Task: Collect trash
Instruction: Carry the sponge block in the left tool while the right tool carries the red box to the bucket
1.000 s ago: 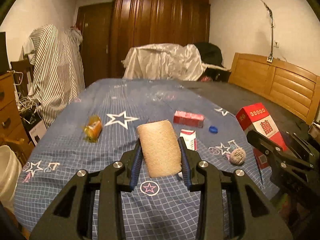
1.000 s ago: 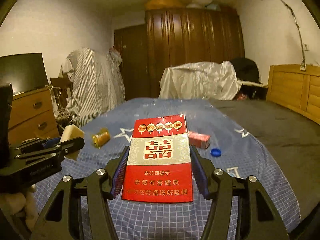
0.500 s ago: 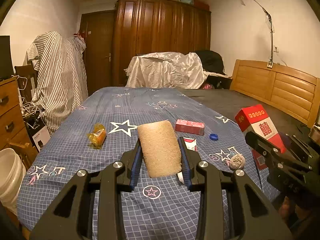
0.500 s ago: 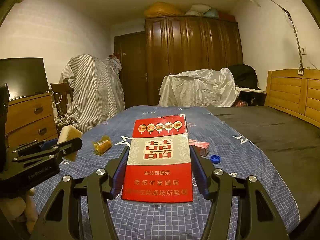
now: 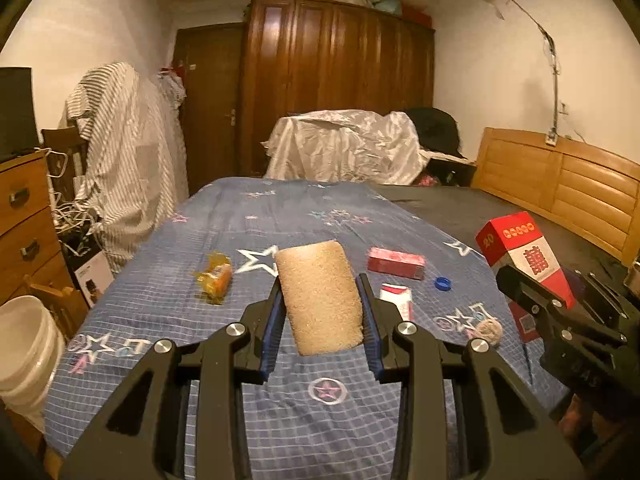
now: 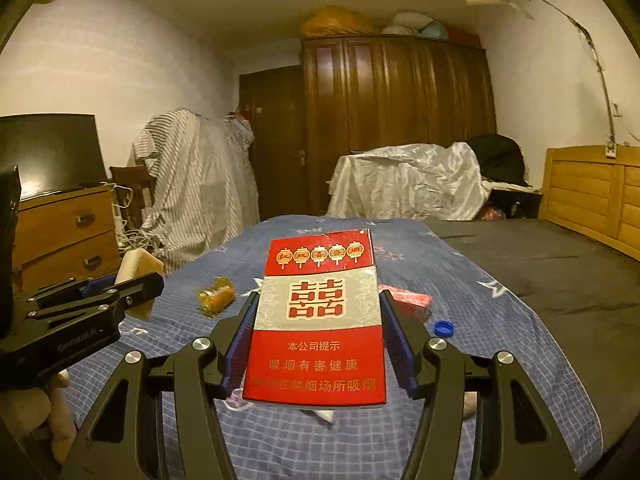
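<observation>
Sitting between left claw [image 5: 320,312] fingers: sponge [image 5: 318,296]

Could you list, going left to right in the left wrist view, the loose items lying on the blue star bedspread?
Orange wrapper → red flat pack → blue bottle cap → ball of twine. The white-and-red pack is left out, since the jaws partly hide it.

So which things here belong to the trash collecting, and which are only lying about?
Job:
- sponge in left hand-held gripper
- red carton in right hand-held gripper
- orange wrapper, small red box, blue cap, white-red pack, string ball

Lying about:
- white bucket
- striped cloth
- wardrobe
</observation>
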A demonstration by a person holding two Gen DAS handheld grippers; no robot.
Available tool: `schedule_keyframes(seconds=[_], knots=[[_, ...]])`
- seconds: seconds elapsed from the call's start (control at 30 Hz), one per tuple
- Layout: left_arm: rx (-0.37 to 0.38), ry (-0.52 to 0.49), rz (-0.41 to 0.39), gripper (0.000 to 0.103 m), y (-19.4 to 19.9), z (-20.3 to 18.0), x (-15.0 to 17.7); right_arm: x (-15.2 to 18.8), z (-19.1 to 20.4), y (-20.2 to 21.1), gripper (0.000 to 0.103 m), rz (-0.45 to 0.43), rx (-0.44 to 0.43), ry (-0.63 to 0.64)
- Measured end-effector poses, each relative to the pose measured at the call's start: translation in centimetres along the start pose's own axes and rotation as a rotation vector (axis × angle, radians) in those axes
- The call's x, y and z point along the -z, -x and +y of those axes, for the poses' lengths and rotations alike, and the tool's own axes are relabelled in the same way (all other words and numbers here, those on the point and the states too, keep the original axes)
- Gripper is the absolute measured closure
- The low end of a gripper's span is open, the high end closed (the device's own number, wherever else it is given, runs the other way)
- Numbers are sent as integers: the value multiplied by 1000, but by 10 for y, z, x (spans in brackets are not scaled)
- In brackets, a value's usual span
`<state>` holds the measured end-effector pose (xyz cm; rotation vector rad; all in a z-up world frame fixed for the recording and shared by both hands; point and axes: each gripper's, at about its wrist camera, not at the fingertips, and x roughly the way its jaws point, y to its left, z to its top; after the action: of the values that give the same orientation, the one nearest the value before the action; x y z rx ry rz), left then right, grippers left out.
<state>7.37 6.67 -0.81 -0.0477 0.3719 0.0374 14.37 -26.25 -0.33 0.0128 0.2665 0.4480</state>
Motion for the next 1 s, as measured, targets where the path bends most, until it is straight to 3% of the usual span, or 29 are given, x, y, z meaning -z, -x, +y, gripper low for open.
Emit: schedule_keyframes(seconds=[0.23, 0.4, 1.0], knots=[[-110, 43, -10, 70, 10, 58, -10, -23, 51, -30, 43, 0, -127, 35], [-204, 90, -16, 70, 22, 112, -21, -40, 108, -55, 43, 15, -232, 61], [-486, 232, 2, 70, 88, 287, -24, -95, 358, -127, 43, 66, -557, 209]])
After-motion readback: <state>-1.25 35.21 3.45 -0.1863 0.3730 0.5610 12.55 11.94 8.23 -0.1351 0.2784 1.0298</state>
